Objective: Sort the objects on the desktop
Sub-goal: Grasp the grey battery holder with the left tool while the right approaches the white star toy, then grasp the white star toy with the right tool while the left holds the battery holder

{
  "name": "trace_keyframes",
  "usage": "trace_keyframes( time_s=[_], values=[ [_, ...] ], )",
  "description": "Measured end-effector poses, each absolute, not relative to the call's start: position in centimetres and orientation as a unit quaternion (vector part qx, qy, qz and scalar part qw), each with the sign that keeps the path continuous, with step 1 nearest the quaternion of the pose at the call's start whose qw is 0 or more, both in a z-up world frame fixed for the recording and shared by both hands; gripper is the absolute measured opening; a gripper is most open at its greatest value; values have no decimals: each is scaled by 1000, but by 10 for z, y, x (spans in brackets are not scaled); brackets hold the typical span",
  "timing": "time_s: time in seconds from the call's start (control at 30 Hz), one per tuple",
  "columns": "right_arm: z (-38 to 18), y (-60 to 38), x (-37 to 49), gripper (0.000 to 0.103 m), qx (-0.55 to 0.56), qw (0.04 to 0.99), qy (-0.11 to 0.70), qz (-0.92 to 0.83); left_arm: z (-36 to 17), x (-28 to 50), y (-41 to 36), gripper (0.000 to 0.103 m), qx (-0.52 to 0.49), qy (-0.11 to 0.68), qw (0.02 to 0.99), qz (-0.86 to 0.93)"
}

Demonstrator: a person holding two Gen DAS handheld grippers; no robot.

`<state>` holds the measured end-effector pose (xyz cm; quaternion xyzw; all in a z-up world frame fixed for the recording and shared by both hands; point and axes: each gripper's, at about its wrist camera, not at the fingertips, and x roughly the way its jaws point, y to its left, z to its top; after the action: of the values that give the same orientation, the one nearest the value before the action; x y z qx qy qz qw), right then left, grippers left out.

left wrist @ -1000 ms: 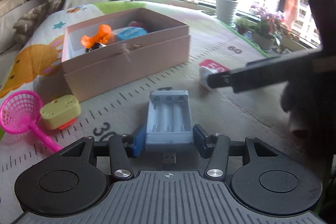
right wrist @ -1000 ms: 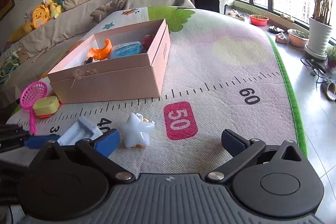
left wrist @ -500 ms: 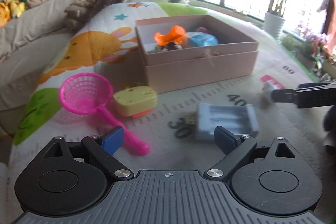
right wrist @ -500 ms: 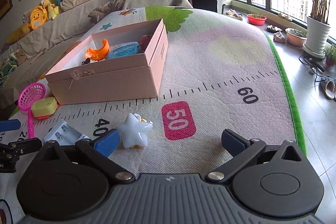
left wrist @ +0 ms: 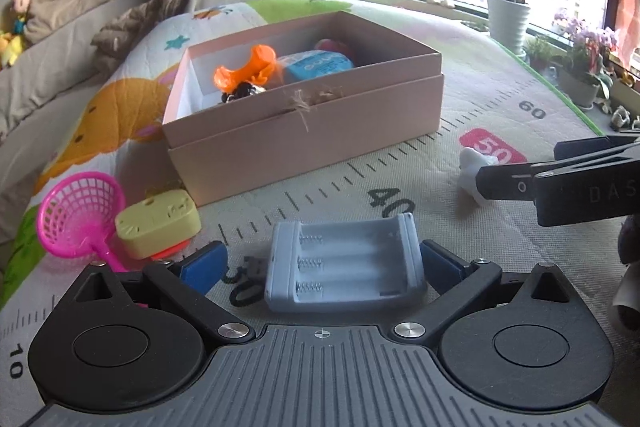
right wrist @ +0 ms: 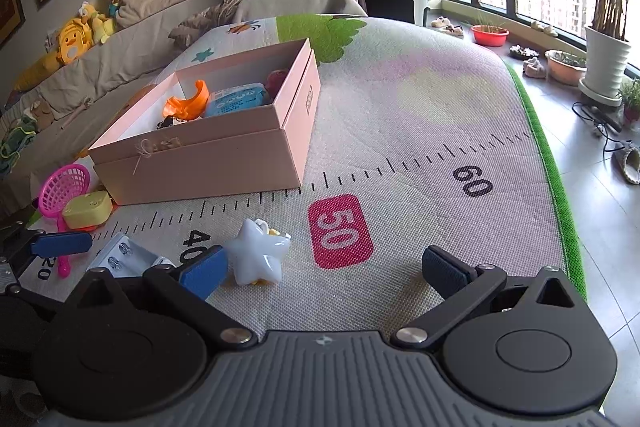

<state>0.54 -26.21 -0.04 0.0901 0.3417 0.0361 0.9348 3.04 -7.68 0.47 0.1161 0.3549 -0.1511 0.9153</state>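
Left hand-held gripper [left wrist: 322, 263] wide, straddling battery holder [left wrist: 344, 267]; pink box [left wrist: 304, 131] at 12 o'clock. We judge it light, rigid, slick plastic: pinch the short end walls.

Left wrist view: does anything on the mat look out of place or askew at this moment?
Mildly. The empty grey battery holder lies skewed between the open left gripper fingers, not squared to them, with the right pad at its edge. The white star toy, pink net and yellow case lie loose outside the pink box.
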Motion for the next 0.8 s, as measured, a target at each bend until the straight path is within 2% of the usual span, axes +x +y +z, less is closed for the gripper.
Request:
trace_keyframes(
  time_s=[0.13, 0.27, 0.33, 0.57, 0.8],
  values=[
    [0, -262, 6, 103, 88, 935, 343, 36, 2, 38, -66, 103, 69, 377, 910, -159],
    [-1, -262, 6, 103, 89, 934, 343, 37, 1, 35, -65, 102, 73, 368, 913, -161],
    [0, -262, 6, 103, 89, 934, 345, 38, 2, 31, -64, 94, 74, 362, 914, -168],
    [-1, -255, 10, 103, 57, 931, 360, 37, 3, 3, -31, 95, 63, 359, 920, -146],
    [1, -229, 14, 103, 10, 925, 370, 80, 3, -22, 10, 100, 31, 360, 926, -111]
  ],
)
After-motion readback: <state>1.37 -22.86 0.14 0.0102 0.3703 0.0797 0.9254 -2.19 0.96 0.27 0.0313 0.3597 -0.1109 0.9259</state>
